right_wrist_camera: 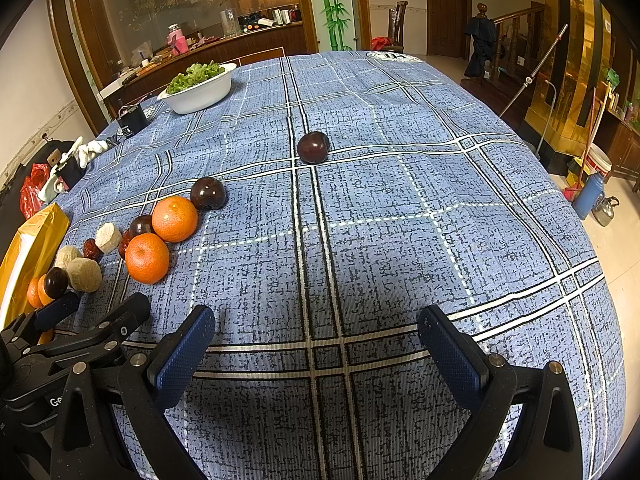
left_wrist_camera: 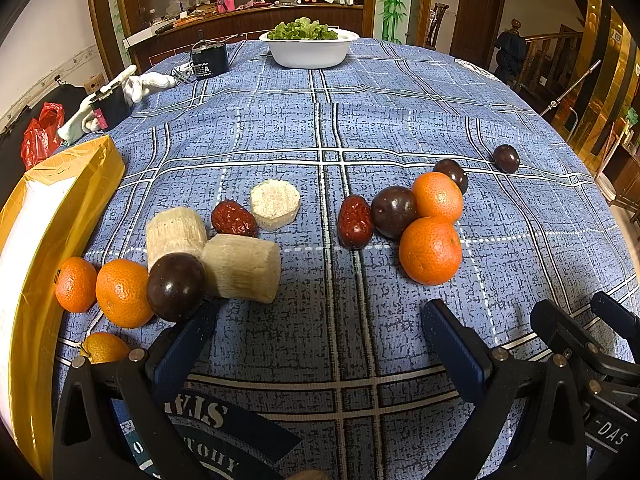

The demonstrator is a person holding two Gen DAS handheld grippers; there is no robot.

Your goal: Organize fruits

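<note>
Plainly, the sorting had not begun: both grippers hovered low over the blue checked tablecloth with jaws spread wide and nothing between them. The fruit lay mixed in two loose bunches. Near the yellow box sat oranges, a dark plum, pale sugarcane chunks and a red date. Further right, two oranges touched a plum and another date, while one lone plum sat well apart. The left gripper faced the gap between bunches; the right gripper pointed at bare cloth. A likely next move was to pick one kind and close on a piece, probably the stray plum. An orange at the left gripper's base was partly hidden, and whether the box held anything could not be made out.
</note>
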